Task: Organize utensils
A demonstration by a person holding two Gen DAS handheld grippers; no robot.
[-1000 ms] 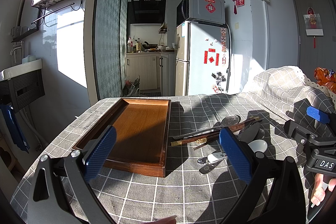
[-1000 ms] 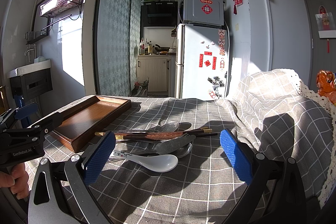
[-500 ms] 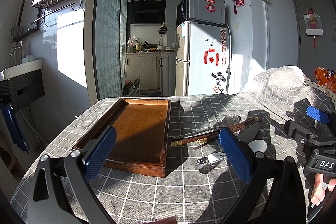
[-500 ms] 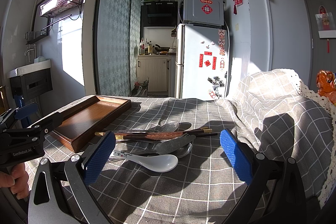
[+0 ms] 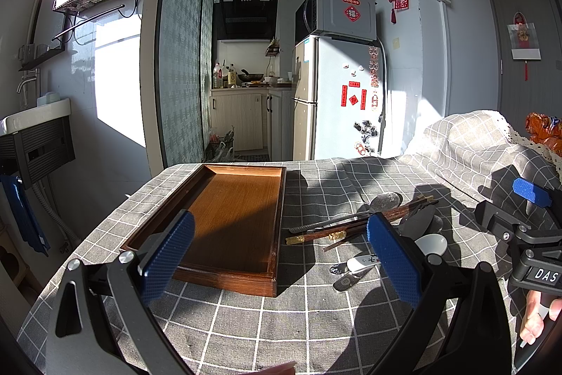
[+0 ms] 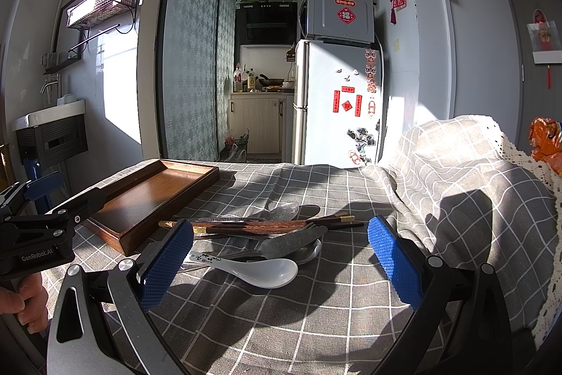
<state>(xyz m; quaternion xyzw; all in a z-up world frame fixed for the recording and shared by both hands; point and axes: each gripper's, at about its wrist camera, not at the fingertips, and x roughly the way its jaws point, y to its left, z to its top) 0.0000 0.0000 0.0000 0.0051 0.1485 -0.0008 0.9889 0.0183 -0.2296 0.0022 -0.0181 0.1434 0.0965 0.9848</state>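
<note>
An empty brown wooden tray (image 5: 232, 217) lies on the grey checked tablecloth, seen at the left in the right wrist view (image 6: 147, 195). Right of it is a pile of utensils: a white ceramic spoon (image 6: 260, 271) (image 5: 432, 243), dark wooden chopsticks (image 6: 260, 225) (image 5: 347, 229) and metal spoons (image 6: 288, 243) (image 5: 384, 201). My left gripper (image 5: 281, 255) is open and empty, hovering before the tray's near edge. My right gripper (image 6: 281, 260) is open and empty, just short of the white spoon. Each gripper shows in the other's view, the right one (image 5: 527, 227) and the left one (image 6: 42, 220).
The tablecloth (image 6: 316, 311) bulges up over something at the right (image 6: 463, 171). An orange packet (image 6: 546, 143) lies at the far right. Beyond the table's far edge stand a fridge (image 6: 337, 104) and a kitchen counter. A sink (image 5: 35, 125) is on the left wall.
</note>
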